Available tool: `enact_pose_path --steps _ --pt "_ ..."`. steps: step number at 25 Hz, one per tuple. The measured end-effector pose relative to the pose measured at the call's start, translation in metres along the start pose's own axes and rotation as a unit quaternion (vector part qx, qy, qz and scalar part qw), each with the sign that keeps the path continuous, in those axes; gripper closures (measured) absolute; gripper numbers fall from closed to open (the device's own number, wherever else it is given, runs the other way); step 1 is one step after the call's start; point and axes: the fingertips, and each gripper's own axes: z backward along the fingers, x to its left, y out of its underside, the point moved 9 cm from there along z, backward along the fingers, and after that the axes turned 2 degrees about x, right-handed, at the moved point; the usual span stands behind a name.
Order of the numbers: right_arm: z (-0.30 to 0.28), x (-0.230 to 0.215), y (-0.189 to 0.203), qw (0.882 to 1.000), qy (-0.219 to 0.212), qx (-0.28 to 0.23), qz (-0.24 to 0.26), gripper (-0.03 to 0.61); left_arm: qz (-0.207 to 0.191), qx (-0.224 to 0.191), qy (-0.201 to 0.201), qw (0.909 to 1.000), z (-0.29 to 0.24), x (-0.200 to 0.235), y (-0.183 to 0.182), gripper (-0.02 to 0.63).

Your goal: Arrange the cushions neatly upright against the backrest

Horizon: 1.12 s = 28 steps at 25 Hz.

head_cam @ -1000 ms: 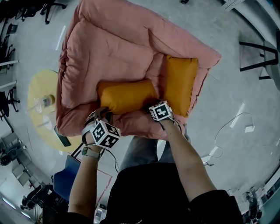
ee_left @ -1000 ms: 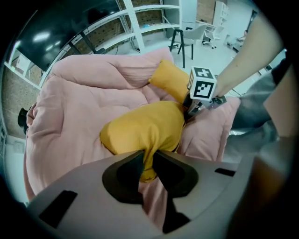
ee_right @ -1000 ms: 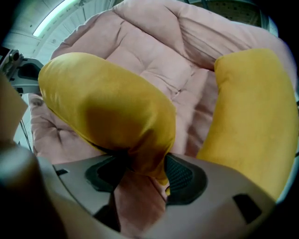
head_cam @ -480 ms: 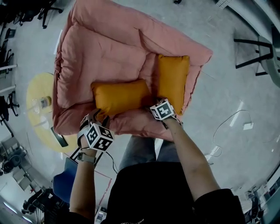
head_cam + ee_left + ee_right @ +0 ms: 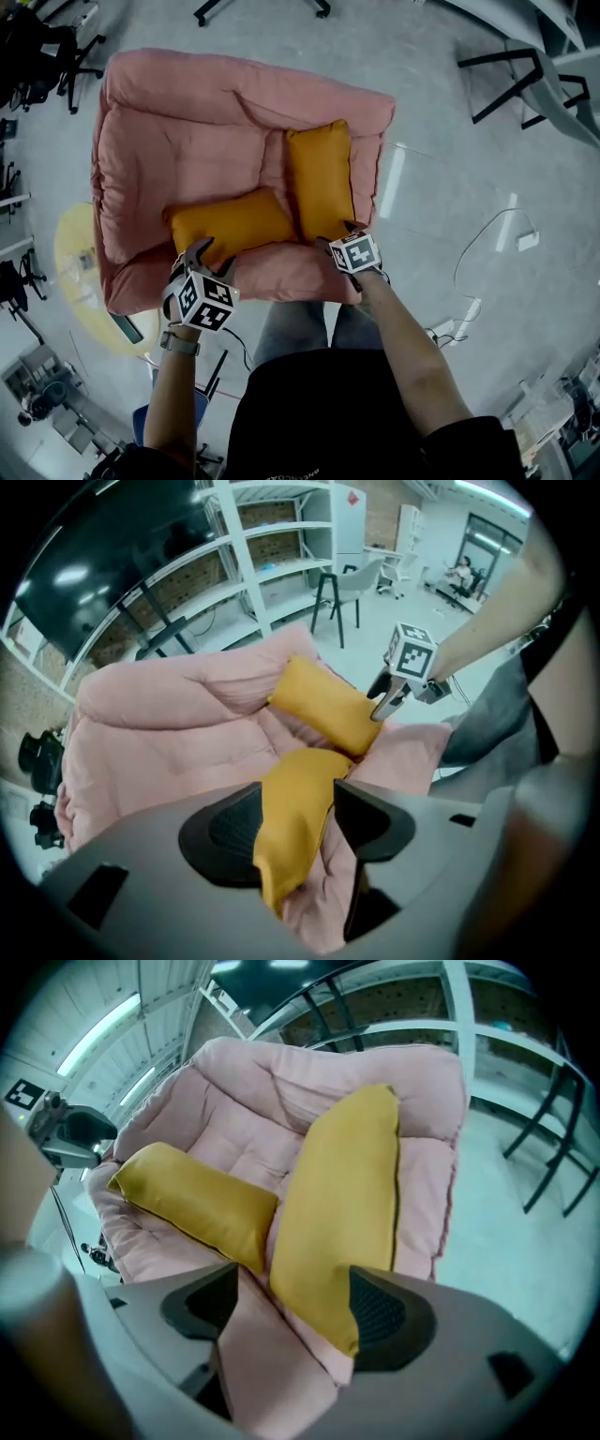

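Note:
Two orange cushions lie on a pink padded sofa point(image 5: 178, 141). The left cushion point(image 5: 230, 223) lies crosswise near the sofa's near edge. The right cushion point(image 5: 321, 178) lies lengthwise along the right side. My left gripper point(image 5: 197, 251) is at the left cushion's near corner. In the left gripper view its jaws point(image 5: 295, 808) are opening, with that corner point(image 5: 291, 817) hanging loosely between them and a gap at the right pad. My right gripper point(image 5: 336, 234) stands open at the right cushion's near end. In the right gripper view the cushion's corner point(image 5: 328, 1232) and the sofa's edge lie between its jaws point(image 5: 291, 1297).
A round yellow table point(image 5: 70, 272) stands left of the sofa. Black-legged stools point(image 5: 525, 70) are at the upper right and office chairs point(image 5: 47, 56) at the upper left. A cable point(image 5: 478, 262) runs over the grey floor on the right. Shelving point(image 5: 262, 564) stands behind the sofa.
Both grippers have drawn back toward the sofa's near edge and their jaws have widened. The left one has loosened its hold on the left cushion's corner. The head view has shifted.

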Motion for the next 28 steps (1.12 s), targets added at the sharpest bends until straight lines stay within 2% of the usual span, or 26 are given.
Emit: enact_pose_path --steps 3,6,9,13,17,23,28 --pt "0.010 -0.017 0.018 0.999 0.018 -0.008 -0.027 0.216 -0.013 -0.036 0.042 0.9984 -0.034 0.009 -0.042 0.352" --pt "0.012 -0.028 0.030 0.997 0.031 -0.010 -0.069 0.203 0.000 -0.072 0.094 0.9930 -0.069 0.026 -0.086 0.341" --pt "0.011 -0.035 0.044 0.994 0.034 -0.011 -0.108 0.198 0.010 -0.092 0.138 0.9861 -0.108 0.036 -0.127 0.321" --pt "0.003 -0.040 0.055 0.990 0.021 -0.009 -0.136 0.189 0.013 -0.109 0.168 0.9797 -0.158 0.045 -0.162 0.300" --pt "-0.013 -0.051 0.060 0.991 0.016 -0.005 -0.136 0.183 0.037 -0.121 0.180 0.9756 -0.207 0.057 -0.183 0.278" --pt "-0.031 -0.057 0.064 0.990 0.027 -0.007 -0.141 0.183 0.071 -0.127 0.203 0.9684 -0.263 0.074 -0.194 0.269" --pt "-0.039 -0.064 0.065 0.989 0.023 -0.009 -0.147 0.183 0.104 -0.125 0.281 0.9460 -0.286 0.077 -0.196 0.265"
